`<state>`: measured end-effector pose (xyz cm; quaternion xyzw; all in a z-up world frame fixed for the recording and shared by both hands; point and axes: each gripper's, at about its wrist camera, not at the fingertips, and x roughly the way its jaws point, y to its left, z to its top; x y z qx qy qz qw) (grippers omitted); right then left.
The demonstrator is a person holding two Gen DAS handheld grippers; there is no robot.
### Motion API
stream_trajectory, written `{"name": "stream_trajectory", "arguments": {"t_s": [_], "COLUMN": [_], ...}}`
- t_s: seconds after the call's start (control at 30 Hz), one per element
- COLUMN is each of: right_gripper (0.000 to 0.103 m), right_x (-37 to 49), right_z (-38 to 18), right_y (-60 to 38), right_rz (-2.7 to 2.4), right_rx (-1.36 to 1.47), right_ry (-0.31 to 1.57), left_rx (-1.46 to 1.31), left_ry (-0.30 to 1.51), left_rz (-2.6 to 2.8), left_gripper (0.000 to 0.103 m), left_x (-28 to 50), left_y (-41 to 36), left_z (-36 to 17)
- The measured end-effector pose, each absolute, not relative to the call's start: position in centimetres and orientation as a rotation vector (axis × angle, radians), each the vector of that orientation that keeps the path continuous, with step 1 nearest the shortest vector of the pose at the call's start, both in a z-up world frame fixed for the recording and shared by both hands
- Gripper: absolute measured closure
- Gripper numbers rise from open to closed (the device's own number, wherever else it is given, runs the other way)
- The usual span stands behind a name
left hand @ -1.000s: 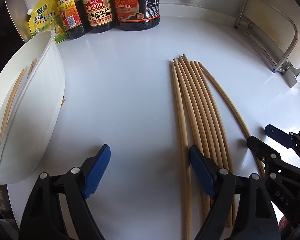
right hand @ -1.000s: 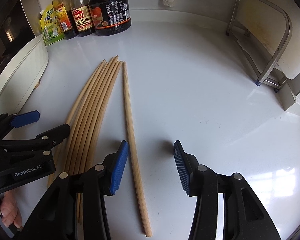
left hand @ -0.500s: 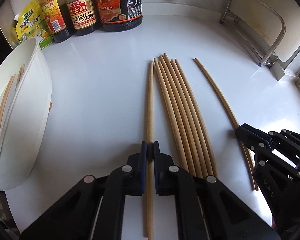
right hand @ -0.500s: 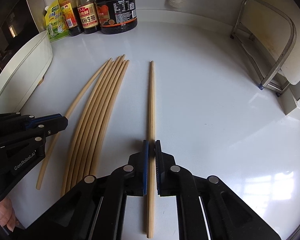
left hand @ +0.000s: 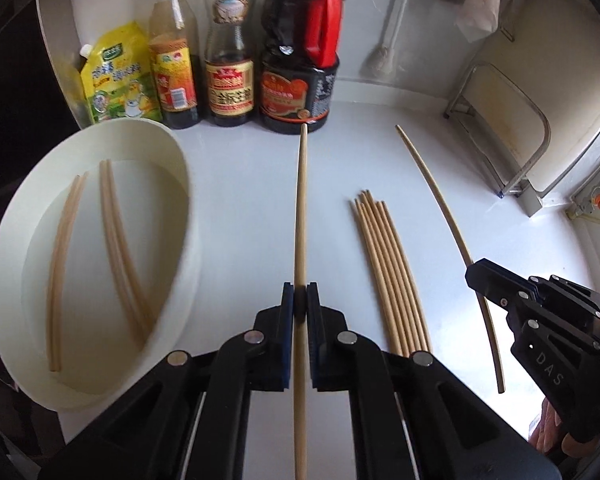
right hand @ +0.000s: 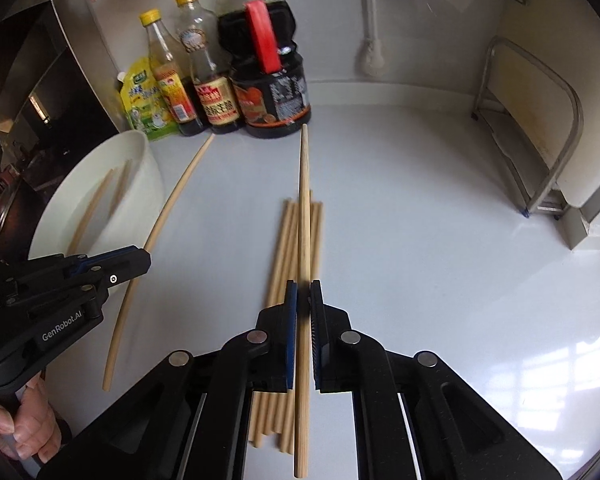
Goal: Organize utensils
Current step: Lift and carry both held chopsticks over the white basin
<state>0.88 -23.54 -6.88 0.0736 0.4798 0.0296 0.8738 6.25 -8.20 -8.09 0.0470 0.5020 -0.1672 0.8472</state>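
Note:
In the left wrist view my left gripper (left hand: 300, 300) is shut on one wooden chopstick (left hand: 301, 220), held above the white counter and pointing toward the bottles. Left of it stands a white tub (left hand: 180, 216) with several chopsticks (left hand: 114, 240) inside. A bundle of chopsticks (left hand: 388, 276) lies on the counter to the right. In the right wrist view my right gripper (right hand: 303, 300) is shut on another chopstick (right hand: 304, 184), raised over that bundle (right hand: 284, 240). Each view shows the other gripper (left hand: 476, 276) (right hand: 140, 258) from the side, gripping its stick.
A yellow sauce pouch (left hand: 116, 80), two bottles (left hand: 174, 72) and a dark soy jug (left hand: 300, 80) line the back wall. A metal rack (left hand: 512, 128) stands at the right, and a brush (left hand: 384, 56) hangs on the wall. A hand (right hand: 28, 424) grips the left handle.
Both grippers went from open to shut, each on a chopstick, then lifted the sticks off the counter. The view rose, showing the tub's inside.

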Motion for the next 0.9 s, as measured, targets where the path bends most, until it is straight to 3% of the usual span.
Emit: {"name": "stream_trajectory", "arguments": {"t_s": [0.4, 0.9], "right_gripper": [0.097, 0.097], "right_x": [9.2, 15.6], "right_z": [-4.7, -10.9], "right_y": [-8.8, 0.4], "right_rz": [0.286, 0.317], "right_rx": [0.145, 0.125], "right_ry": [0.982, 1.192], "left_rx": [0.037, -0.011], "left_ry": [0.988, 1.128], "left_rz": [-0.156, -0.131], "left_gripper": [0.096, 0.096], "left_x": [10.5, 15.5], "left_y": [6.4, 12.9], "left_z": [-4.9, -10.0]}}
